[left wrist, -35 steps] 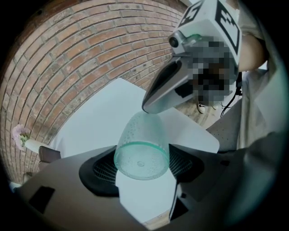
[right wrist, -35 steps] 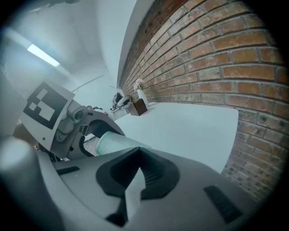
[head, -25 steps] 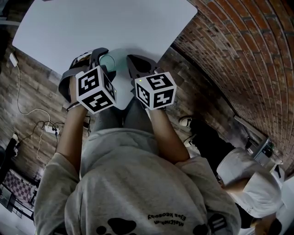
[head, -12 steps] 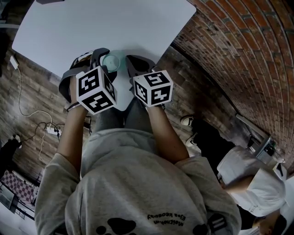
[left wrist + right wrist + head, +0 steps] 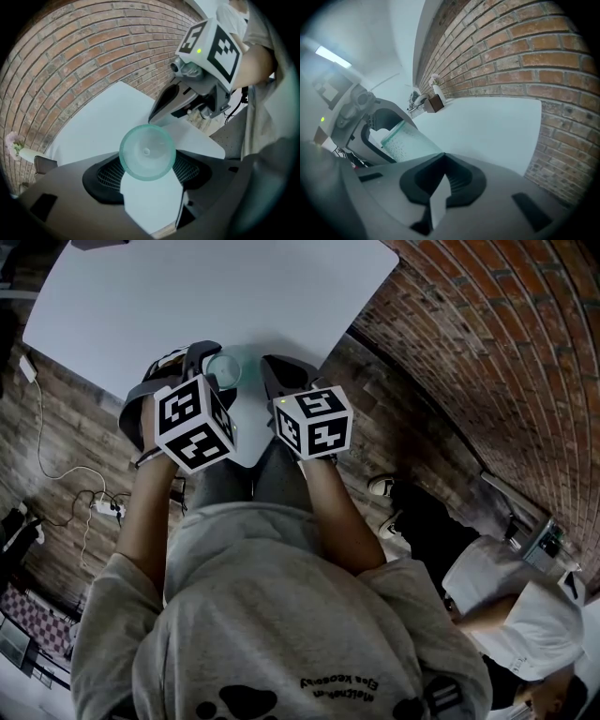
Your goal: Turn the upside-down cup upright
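A translucent green cup (image 5: 226, 368) sits between the jaws of my left gripper (image 5: 214, 364), near the table's front edge. In the left gripper view the cup (image 5: 147, 151) turns a round end with a small centre dot to the camera, and the left gripper (image 5: 149, 165) is shut on its sides. I cannot tell whether that end is its base or its mouth. From the right gripper view the cup (image 5: 411, 143) is tilted. My right gripper (image 5: 274, 368) is shut and empty. Its tip (image 5: 153, 117) is at the cup's far edge.
The white table (image 5: 234, 287) stretches away beyond the cup. A brick surface (image 5: 450, 352) runs along its right side. Cables and a power strip (image 5: 98, 505) lie at the left. Another person (image 5: 511, 615) is at the lower right. A small plant box (image 5: 436, 101) stands far off.
The cup's round end now shows as a fuller, paler circle between the grippers than a second ago. Both grippers have hardly moved.
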`<move>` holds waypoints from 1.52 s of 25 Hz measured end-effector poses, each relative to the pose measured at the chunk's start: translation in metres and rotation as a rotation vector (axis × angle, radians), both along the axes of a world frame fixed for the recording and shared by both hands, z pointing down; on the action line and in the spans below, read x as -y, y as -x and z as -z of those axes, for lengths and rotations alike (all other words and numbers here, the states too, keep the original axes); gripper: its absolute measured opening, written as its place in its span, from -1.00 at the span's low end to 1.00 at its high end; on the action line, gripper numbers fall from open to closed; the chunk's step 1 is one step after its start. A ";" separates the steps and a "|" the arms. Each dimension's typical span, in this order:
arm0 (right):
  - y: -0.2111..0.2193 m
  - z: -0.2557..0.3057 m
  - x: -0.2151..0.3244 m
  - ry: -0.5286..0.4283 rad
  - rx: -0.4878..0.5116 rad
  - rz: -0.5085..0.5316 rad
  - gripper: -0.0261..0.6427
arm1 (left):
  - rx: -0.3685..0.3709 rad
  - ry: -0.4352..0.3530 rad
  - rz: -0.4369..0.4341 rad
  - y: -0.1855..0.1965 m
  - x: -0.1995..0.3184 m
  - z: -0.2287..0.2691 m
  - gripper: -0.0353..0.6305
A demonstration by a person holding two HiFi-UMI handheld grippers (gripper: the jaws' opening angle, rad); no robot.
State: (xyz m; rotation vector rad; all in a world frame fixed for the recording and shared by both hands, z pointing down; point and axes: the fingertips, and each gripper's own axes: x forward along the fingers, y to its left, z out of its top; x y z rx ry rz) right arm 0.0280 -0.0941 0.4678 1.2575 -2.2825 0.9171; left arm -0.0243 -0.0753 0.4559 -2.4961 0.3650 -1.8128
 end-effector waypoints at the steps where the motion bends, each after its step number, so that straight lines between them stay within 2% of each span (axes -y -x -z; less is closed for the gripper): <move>1: -0.003 0.002 -0.002 -0.004 -0.012 0.000 -0.90 | 0.006 0.002 -0.003 0.000 0.000 0.000 0.06; 5: -0.010 0.012 -0.009 -0.028 -0.039 0.009 -0.90 | 0.029 0.018 -0.012 0.003 -0.001 -0.003 0.06; 24: -0.034 0.025 -0.022 -0.043 -0.021 -0.046 -0.90 | 0.103 0.065 -0.047 -0.002 -0.003 -0.023 0.06; 38: -0.033 0.025 -0.024 -0.040 -0.009 -0.053 -0.90 | 0.086 0.065 -0.035 -0.005 -0.004 -0.027 0.07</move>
